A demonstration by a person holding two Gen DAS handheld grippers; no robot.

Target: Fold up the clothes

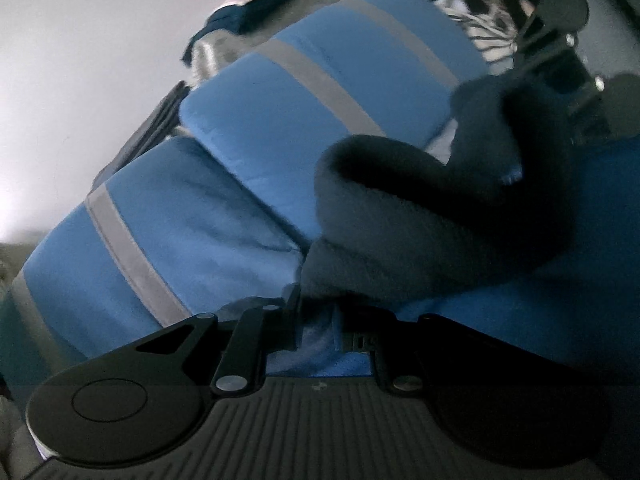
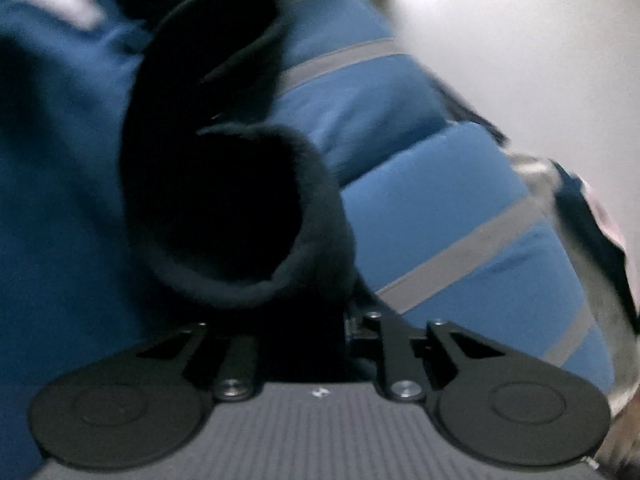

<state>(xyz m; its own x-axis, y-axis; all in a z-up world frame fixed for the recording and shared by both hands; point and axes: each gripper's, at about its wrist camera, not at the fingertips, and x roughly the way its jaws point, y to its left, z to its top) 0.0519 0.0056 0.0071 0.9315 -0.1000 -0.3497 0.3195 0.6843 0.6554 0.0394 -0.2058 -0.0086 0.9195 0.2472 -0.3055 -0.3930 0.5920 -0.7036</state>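
1. A blue garment with grey stripes (image 1: 248, 128) lies folded in thick, padded sections across the middle of the left wrist view; its dark fleece collar (image 1: 400, 216) curls up right in front of the camera.
2. The left gripper (image 1: 316, 320) is buried in the blue cloth at the foot of that collar — its fingertips are hidden, so I cannot tell whether it is closed on the fabric.
3. The right gripper (image 2: 320, 328) sits just under the same dark collar (image 2: 224, 200), whose rolled edge fills the near centre; fabric covers the fingers, and its state cannot be told either.
4. In the left wrist view the right gripper's black body shows at far right, beside the collar.
5. The garment rests on a pale, plain surface (image 2: 520, 60) — white-grey and bare to the right.
6. Beyond it, far off, lie other crumpled clothes (image 1: 248, 4), dark blue and pale, blurred.
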